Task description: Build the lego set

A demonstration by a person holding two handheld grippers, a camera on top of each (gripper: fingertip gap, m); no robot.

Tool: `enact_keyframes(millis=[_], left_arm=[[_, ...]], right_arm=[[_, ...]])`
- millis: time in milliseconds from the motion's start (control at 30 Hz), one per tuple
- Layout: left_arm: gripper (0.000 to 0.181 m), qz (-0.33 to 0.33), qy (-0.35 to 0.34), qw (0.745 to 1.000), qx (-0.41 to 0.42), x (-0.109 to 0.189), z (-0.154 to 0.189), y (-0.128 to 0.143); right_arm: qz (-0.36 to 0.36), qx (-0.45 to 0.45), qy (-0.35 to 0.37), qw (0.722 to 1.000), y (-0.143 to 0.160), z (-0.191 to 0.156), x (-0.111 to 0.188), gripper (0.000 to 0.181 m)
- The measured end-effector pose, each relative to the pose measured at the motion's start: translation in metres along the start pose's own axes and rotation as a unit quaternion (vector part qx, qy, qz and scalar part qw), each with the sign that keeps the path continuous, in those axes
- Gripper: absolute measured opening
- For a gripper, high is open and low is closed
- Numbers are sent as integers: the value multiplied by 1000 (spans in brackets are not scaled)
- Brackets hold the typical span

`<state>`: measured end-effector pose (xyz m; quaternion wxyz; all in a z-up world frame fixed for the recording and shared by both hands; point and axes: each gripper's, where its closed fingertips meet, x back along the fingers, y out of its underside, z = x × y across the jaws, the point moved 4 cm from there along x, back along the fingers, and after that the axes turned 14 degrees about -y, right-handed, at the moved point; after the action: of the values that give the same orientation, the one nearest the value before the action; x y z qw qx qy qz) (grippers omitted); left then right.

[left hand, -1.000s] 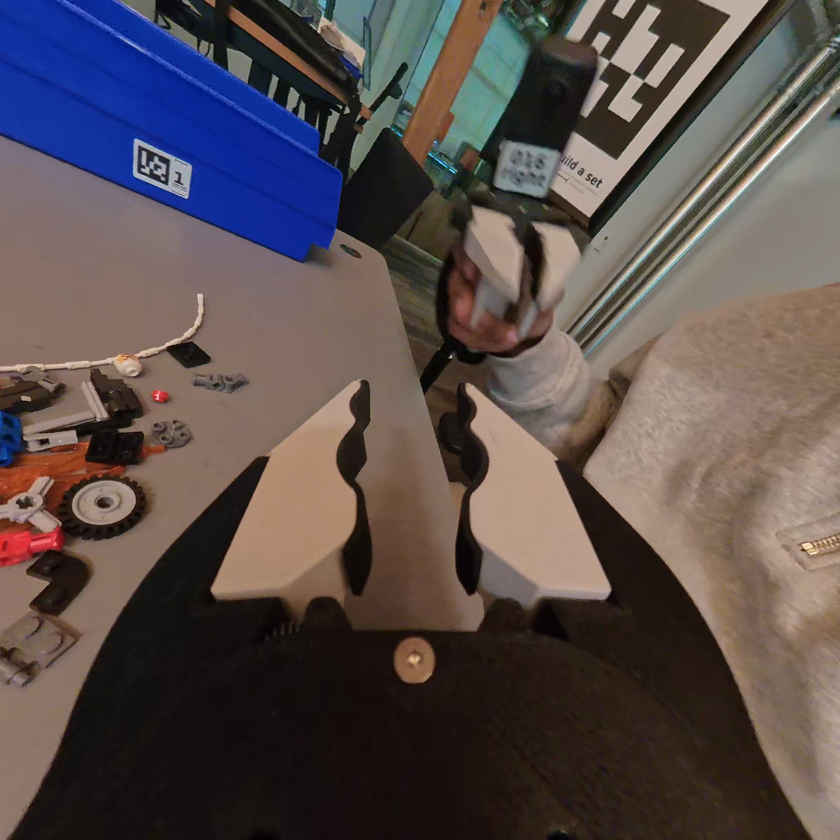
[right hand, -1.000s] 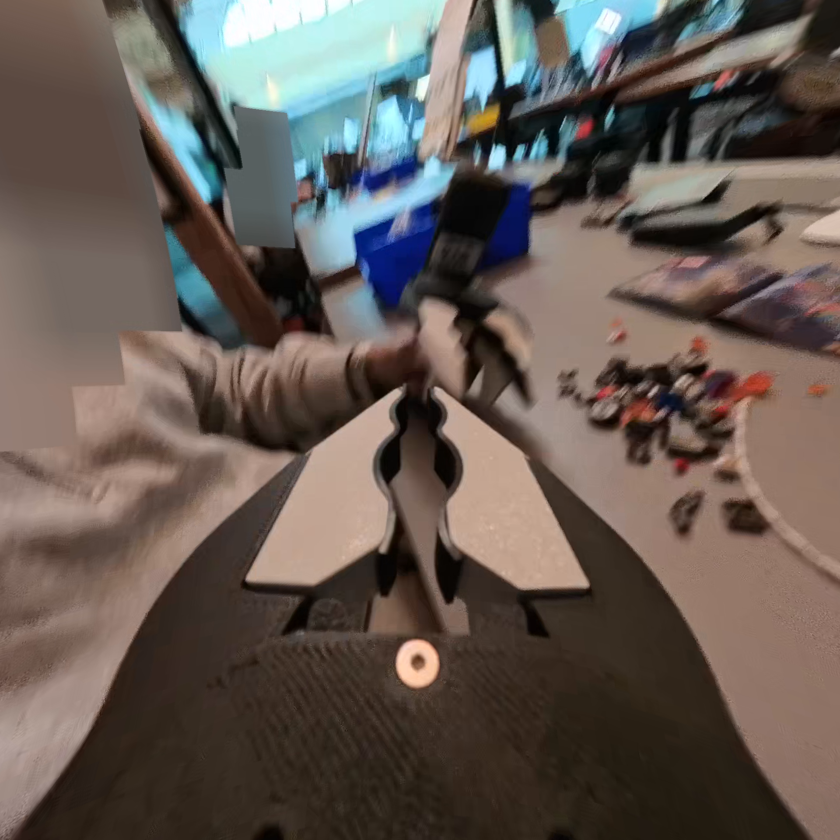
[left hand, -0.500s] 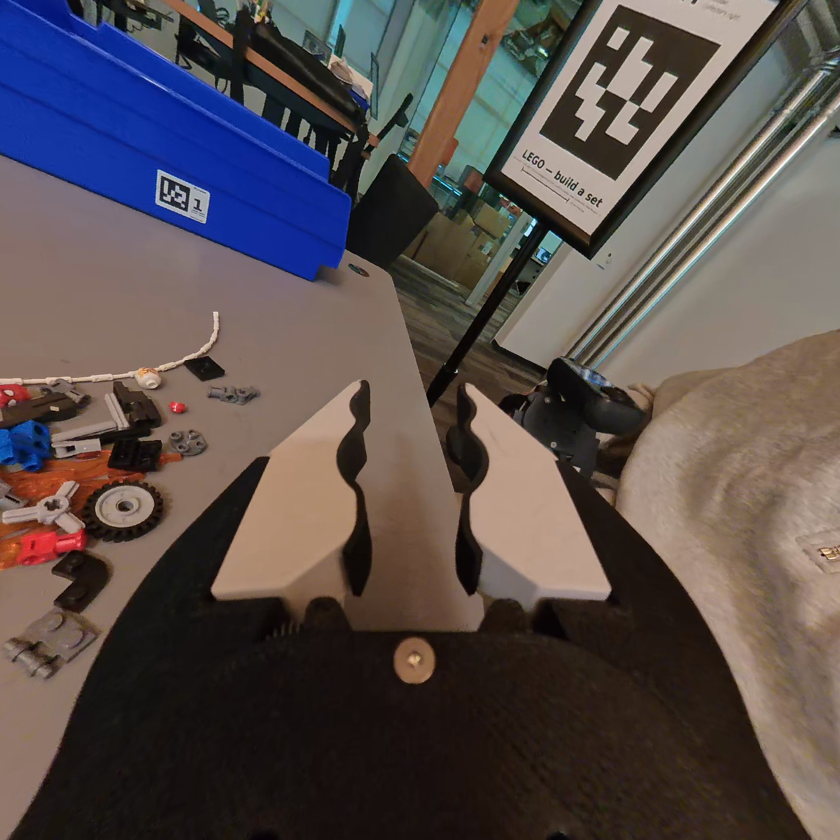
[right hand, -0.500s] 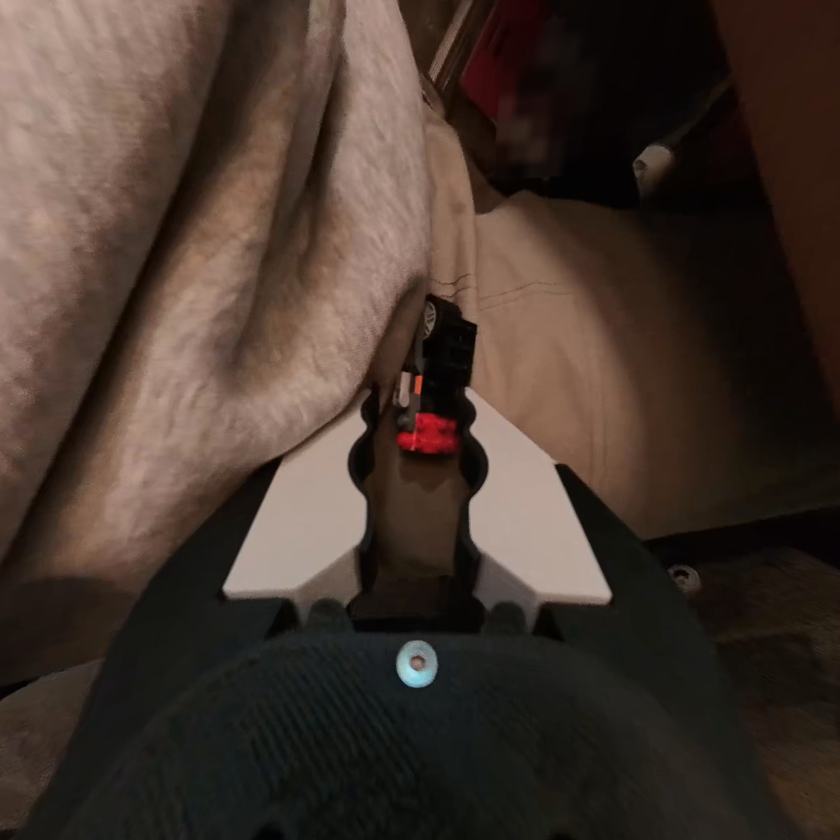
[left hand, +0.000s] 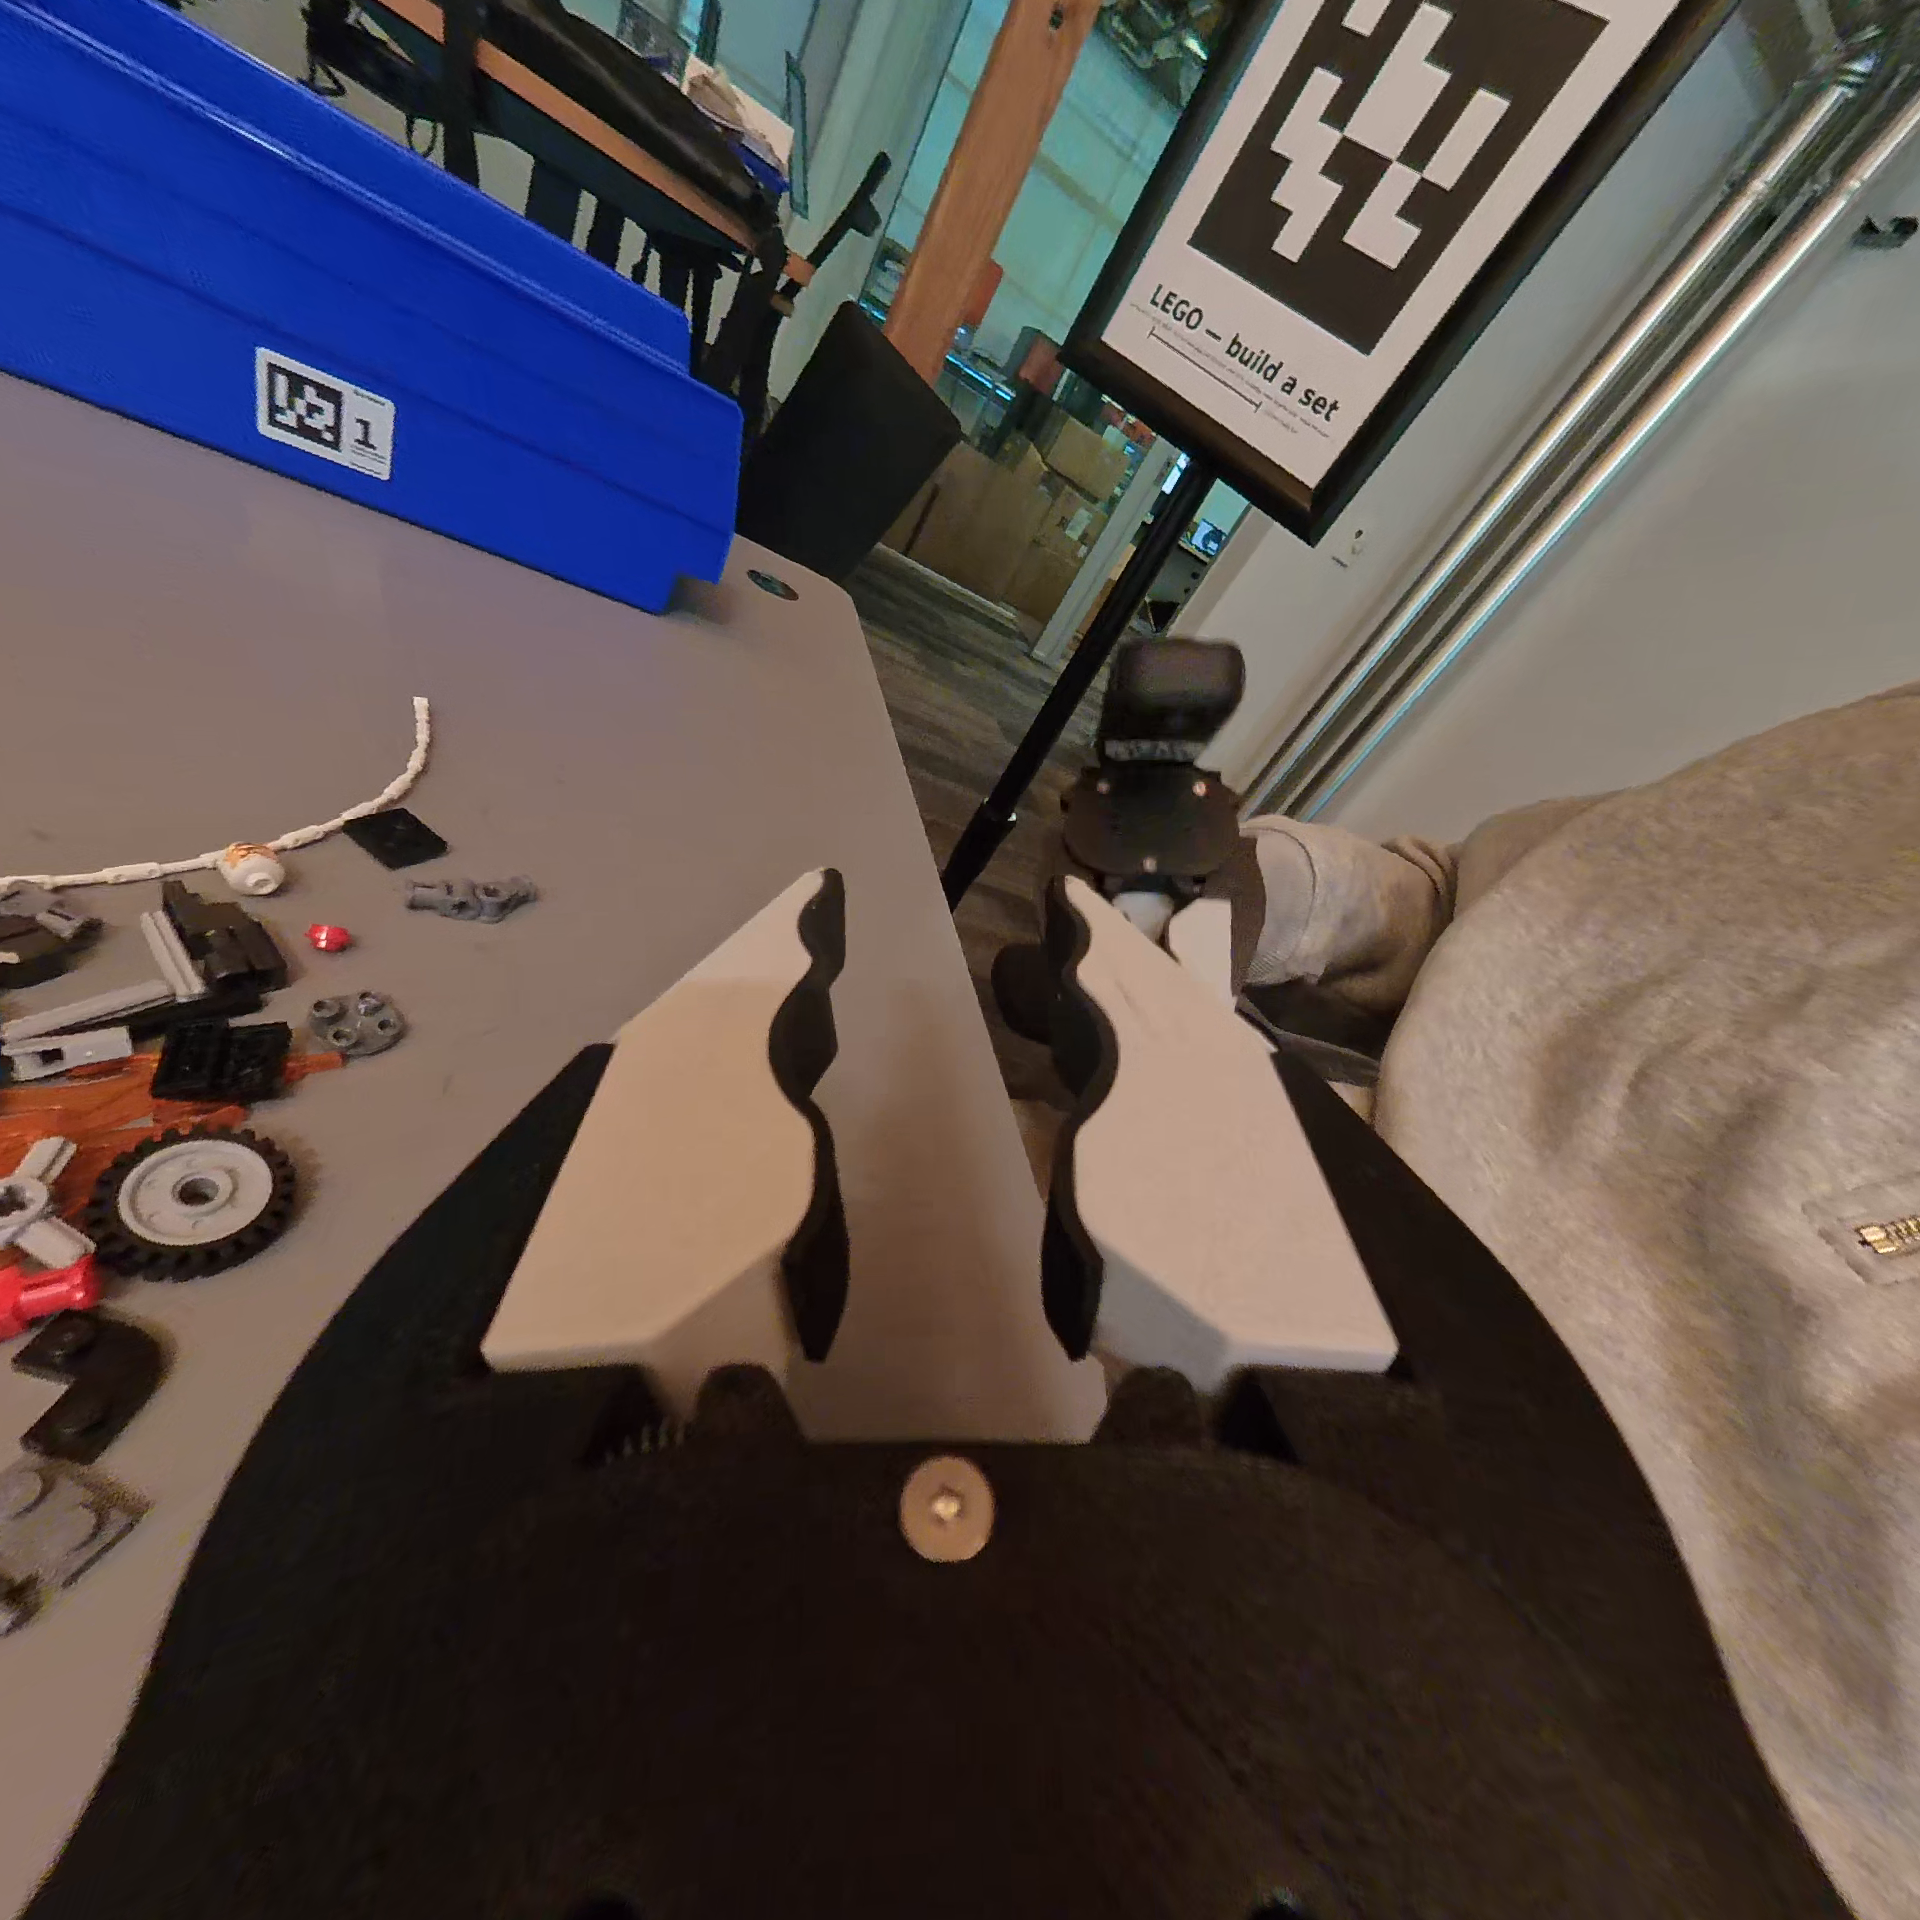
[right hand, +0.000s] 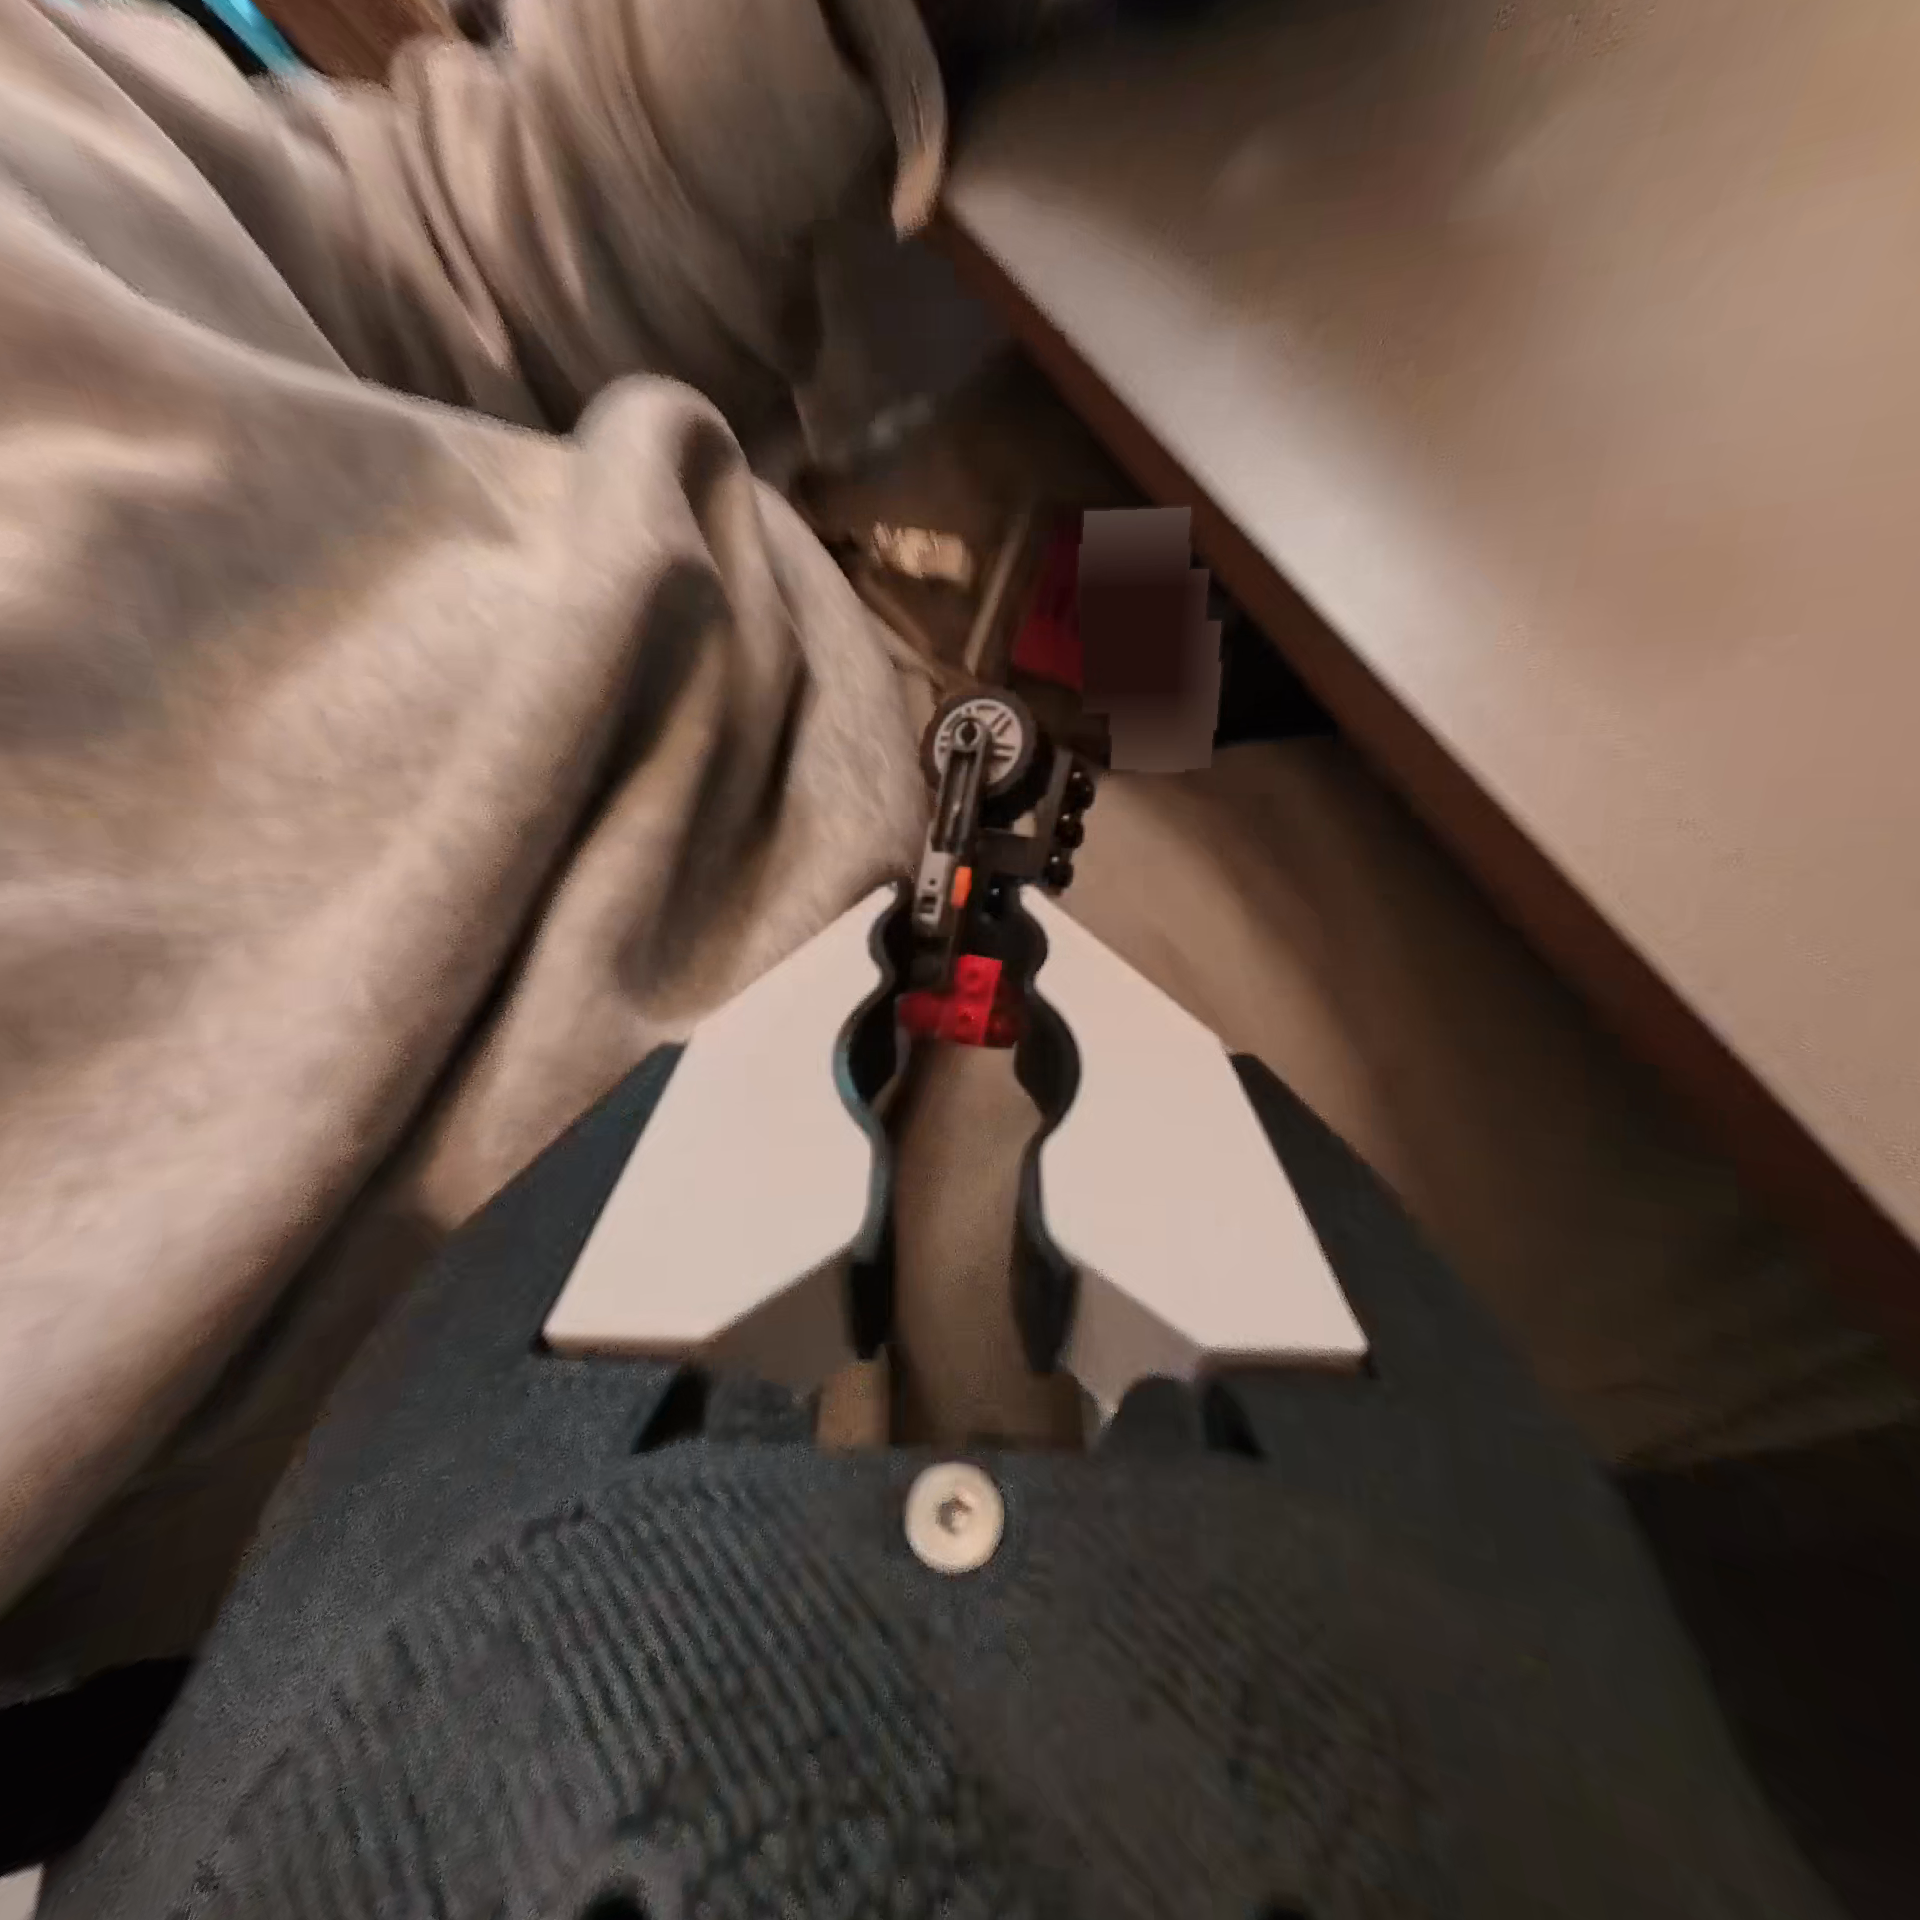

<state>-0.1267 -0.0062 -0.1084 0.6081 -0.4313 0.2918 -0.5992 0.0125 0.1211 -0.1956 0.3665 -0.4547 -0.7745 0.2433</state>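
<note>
Your left gripper hangs over the near right edge of the grey table with its jaws spread wide and nothing between them. Just off its left finger lies a scatter of toy brick parts: a black tyre on a grey wheel hub, a small red connector, a black curved piece, a black studded plate and a round grey plate. A little farther out from those sit a small grey clip piece, a flat black tile, a tiny red stud and a white segmented chain that curves away across the table. Beyond them, to the far left, stand blue bins bearing a square marker sticker. Ahead and to the right of the left gripper's tips, off the table edge, your right gripper shows, held low beside your grey sleeve; behind it stands a framed black-and-white sign on a black pole. Your right gripper is pinching a small brick assembly at its tips: the red bricks sit between the jaws, and the black and grey parts with a small grey wheel stick out past them. To its left is your grey sweatshirt; to its right and above runs the underside of the table.
</note>
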Motion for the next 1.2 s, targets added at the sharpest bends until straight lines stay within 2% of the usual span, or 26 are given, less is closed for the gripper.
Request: enact_keyframes(millis=[33, 133, 233, 367, 400, 433, 467, 567, 733, 900, 967, 1033, 1100, 1200], left_arm=[[38, -4, 2, 1000, -2, -1, 1, 1], [43, -8, 23, 1000, -15, -2, 9, 3], [60, -9, 76, 997, -33, -3, 27, 5], [70, 9, 112, 993, -24, -2, 38, 0], [68, 28, 110, 993, -17, 1, 37, -5], [55, 52, 100, 994, -9, 5, 33, -11], [31, 78, 79, 994, 2, 11, 27, -18], [26, 139, 56, 988, 45, 32, 11, -30], [24, 194, 47, 973, 119, 53, -13, -40], [23, 165, -3, 979, 117, 48, -22, -33], [22, 167, 0, 978, 128, 48, -25, -33], [22, 175, 7, 973, 152, 51, -29, -34], [22, 185, 19, 968, 166, 54, -31, -36], [22, 179, 24, 969, 169, 52, -30, -34]], right_arm=[[28, 5, -11, 1000, -9, -3, 3, 15], [120, 43, -45, 991, -45, -16, 13, 15], [223, 97, -52, 969, -95, -21, 28, 14], [290, 123, -23, 949, -158, 4, 31, 14], [298, 127, -27, 946, -172, 11, 27, 14], [306, 126, -35, 943, -184, 18, 22, 14], [316, 129, -52, 938, -195, 22, 16, 14], [347, 119, -78, 927, -220, 37, 7, 14], [342, 141, -76, 926, -237, 55, 1, 14], [355, 151, -67, 920, -225, 68, 4, 14], [394, 148, -74, 904, -222, 70, 15, 16], [445, 169, -83, 876, -223, 61, 37, 19], [457, 213, -16, 863, -221, 58, 49, 10], [404, 250, 40, 879, -218, 56, 36, 14]])
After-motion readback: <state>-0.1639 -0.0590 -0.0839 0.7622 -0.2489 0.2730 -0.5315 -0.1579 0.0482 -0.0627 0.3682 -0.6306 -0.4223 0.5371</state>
